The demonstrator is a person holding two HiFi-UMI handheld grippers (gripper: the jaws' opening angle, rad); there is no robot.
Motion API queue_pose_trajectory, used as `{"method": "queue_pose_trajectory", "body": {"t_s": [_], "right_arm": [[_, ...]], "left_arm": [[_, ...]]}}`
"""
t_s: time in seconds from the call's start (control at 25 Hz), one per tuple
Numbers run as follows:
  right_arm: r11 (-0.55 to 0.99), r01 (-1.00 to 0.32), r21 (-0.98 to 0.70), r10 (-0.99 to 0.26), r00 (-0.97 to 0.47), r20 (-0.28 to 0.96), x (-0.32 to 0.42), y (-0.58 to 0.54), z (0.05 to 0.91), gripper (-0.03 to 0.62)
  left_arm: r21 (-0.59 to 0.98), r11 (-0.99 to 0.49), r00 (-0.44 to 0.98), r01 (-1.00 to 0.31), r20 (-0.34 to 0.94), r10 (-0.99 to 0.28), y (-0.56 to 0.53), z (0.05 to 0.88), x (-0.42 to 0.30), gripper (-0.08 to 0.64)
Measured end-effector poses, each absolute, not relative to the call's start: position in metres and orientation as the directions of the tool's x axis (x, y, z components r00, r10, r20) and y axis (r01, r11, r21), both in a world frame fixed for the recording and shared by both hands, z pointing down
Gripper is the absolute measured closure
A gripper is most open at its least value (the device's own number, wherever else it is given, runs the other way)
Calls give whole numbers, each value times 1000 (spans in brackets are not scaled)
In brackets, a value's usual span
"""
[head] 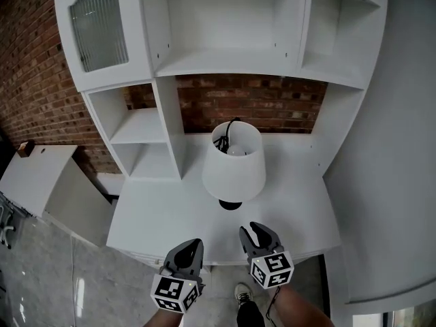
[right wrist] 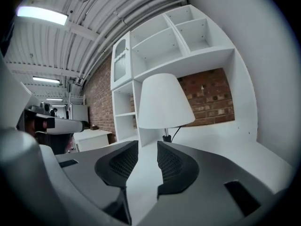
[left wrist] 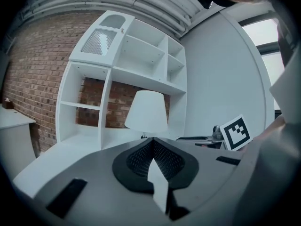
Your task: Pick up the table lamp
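The table lamp [head: 234, 163] stands upright on the white desk [head: 157, 216], with a white shade, a bulb showing inside it and a black base [head: 230, 204]. A black cord runs off behind it. Both grippers hover at the desk's front edge, short of the lamp and apart from it. My left gripper [head: 193, 245] has its jaws together with nothing between them; the left gripper view shows the lamp [left wrist: 146, 111] ahead, beyond the meeting pads [left wrist: 151, 142]. My right gripper [head: 257, 233] stands open and empty, with the lamp [right wrist: 162, 101] straight ahead past its gap [right wrist: 147, 146].
A white hutch [head: 170, 80] with open shelves rises behind the lamp, against a brick wall [head: 252, 104]. A glass-front cabinet door [head: 99, 29] is at upper left. A low white cabinet [head: 41, 176] stands left of the desk; a plain white wall [head: 395, 182] bounds the right. A shoe [head: 243, 293] shows below.
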State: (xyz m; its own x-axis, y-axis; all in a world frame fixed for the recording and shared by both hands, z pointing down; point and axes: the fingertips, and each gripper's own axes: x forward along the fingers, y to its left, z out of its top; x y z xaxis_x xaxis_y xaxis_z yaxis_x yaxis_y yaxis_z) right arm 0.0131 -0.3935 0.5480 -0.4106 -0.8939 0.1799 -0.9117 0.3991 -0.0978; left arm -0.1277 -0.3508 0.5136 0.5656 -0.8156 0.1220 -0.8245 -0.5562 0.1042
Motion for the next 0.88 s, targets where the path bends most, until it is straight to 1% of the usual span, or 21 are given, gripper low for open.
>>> {"method": "queue_pose_trajectory", "body": {"t_s": [0.44,0.64,0.88], "right_arm": [[417,-906,-71,-887,-422,189,19,-484,603,440],[427,-903,-52,-884,-429,186,18,-516,625,426],[445,-895,-45,-879,-445,172,15,-547,636,416]], "left_arm": [[109,-539,550,-835,139,-824,-422,570,-112,562],[119,-538,551,-834,155,-820,-434,589,-105,563],[110,-532,543,-839,129,-830,-440,600,-104,563]]}}
